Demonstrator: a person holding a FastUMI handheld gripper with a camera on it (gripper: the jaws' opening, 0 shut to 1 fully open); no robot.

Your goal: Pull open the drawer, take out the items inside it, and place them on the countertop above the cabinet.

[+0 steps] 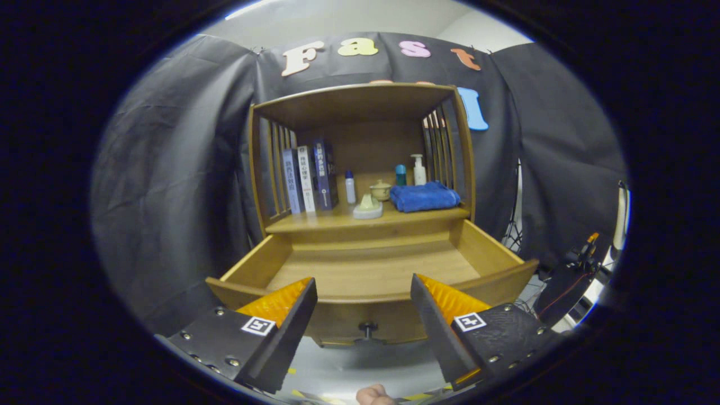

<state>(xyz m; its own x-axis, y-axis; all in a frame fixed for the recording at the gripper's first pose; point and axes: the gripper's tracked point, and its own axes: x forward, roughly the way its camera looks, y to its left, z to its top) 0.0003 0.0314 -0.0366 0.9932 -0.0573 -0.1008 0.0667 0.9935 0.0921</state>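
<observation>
Tool spread wide, holding and touching nothing. Pulled-out wooden drawer just ahead of its fingers; small dark knob between them. Folded blue towel on the bench beyond.

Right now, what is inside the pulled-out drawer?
The drawer stands open, and only its bare wooden floor shows. Its front strip is hidden behind the front panel and the fingers of the open gripper, which holds nothing.
</observation>
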